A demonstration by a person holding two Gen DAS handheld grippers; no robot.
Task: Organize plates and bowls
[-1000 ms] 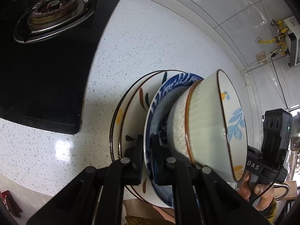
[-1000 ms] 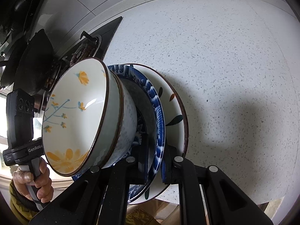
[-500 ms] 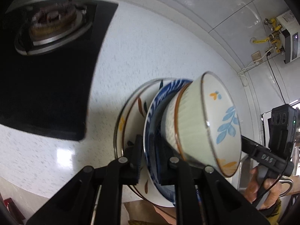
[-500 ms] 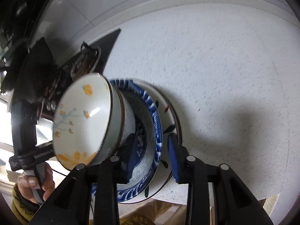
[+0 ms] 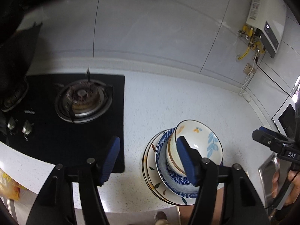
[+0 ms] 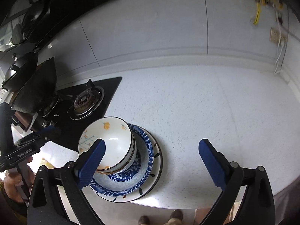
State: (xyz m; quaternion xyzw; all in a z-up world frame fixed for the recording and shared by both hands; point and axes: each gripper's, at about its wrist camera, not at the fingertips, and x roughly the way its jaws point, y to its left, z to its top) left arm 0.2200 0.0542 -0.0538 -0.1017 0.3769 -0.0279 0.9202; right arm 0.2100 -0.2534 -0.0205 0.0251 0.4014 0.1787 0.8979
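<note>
Lower centre of frame: stacked bowls point(image 6: 112, 146) on plates point(image 6: 150, 170), released; left gripper point(image 5: 148, 159) and right gripper point(image 6: 151, 163) opening wide, empty. Next, probably: fetching remaining crockery.

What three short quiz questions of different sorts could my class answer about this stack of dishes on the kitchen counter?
1. True or false: the bowls sit on top of the blue plate.
2. Which lies lowest in the stack? A) bowls B) blue plate C) white plate
3. Fill in: the stack stands on the counter beside the ____.

Key: 1 true; 2 C; 3 stove burner.
</note>
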